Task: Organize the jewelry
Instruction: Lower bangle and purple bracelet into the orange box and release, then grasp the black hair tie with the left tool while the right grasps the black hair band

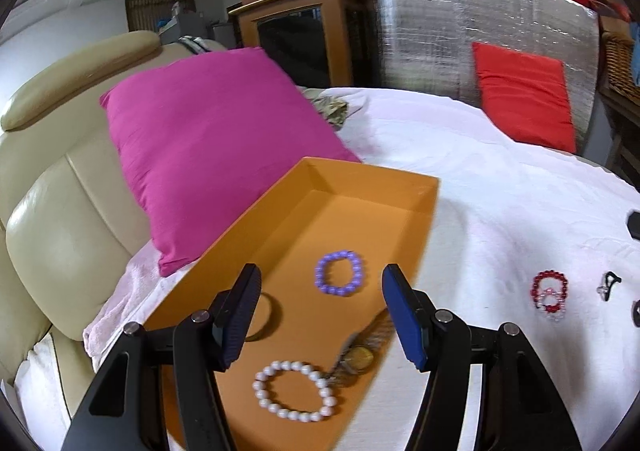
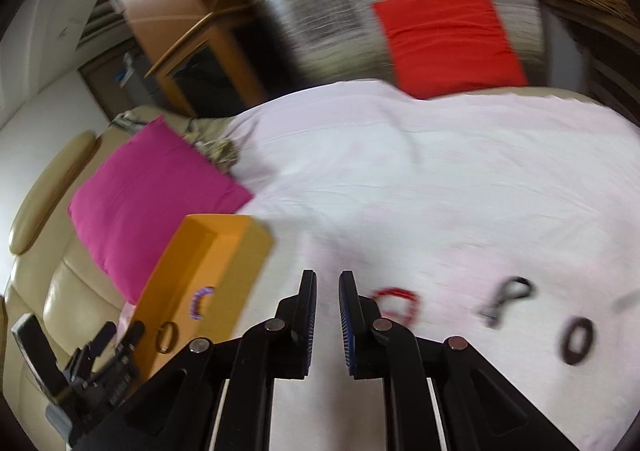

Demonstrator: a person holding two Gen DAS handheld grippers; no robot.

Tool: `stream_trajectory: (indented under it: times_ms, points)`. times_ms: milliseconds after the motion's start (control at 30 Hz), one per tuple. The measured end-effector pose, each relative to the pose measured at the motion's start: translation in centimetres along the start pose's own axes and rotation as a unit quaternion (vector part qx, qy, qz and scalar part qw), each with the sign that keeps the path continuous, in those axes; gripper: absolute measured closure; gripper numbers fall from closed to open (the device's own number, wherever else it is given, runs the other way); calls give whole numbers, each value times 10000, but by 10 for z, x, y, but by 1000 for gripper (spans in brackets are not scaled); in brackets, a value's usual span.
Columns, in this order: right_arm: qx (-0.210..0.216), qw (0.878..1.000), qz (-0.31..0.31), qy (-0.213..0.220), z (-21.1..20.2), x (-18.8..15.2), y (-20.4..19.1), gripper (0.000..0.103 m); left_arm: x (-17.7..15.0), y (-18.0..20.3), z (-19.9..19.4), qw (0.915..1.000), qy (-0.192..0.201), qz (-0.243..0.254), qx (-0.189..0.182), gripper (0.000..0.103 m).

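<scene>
An orange tray (image 1: 304,187) lies on the white cloth. It holds a purple bead bracelet (image 1: 340,273), a white pearl bracelet (image 1: 296,391), a gold watch (image 1: 360,357) and a dark bangle (image 1: 266,315). My left gripper (image 1: 321,275) hovers over the tray, open, with nothing between its fingers. A red bead bracelet (image 1: 550,293) (image 2: 396,305) lies on the cloth to the right of the tray. My right gripper (image 2: 328,277) hangs just left of it with a narrow gap between its jaws, holding nothing. The right wrist view is blurred.
A small black clasp-like piece (image 2: 510,299) and a dark ring (image 2: 576,341) lie on the cloth (image 2: 400,179) right of the red bracelet. A magenta cushion (image 1: 208,147) leans behind the tray, and a red cushion (image 1: 524,95) sits at the far edge. A beige sofa (image 1: 60,211) is at left.
</scene>
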State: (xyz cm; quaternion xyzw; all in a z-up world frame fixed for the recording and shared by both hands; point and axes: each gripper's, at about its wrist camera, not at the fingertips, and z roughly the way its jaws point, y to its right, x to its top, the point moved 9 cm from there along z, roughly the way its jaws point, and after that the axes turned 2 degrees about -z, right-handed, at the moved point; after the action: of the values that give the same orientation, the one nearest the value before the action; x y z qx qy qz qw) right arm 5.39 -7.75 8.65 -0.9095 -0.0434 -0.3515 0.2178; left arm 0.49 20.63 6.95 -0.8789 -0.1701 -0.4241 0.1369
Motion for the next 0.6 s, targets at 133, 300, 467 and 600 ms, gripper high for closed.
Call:
stream_trajectory:
  times_ms: [133,300,467,600]
  points:
    - [-165,9992,361,75,-17,-7,48,50,0,22,-1,9999,17,139,-85,39]
    - [-341,9968,693,221,-32,-16,93,49,-2,49,-2,9993,8,325,-160,39]
    - [-418,9945,913,286,-39,-21,124,49,-4,75,-3,9984,-5,511,-254,39]
    - [-516,9933,977,325,-45,-26,143,49,-9,97,-2,9973,-65,651,-348,39]
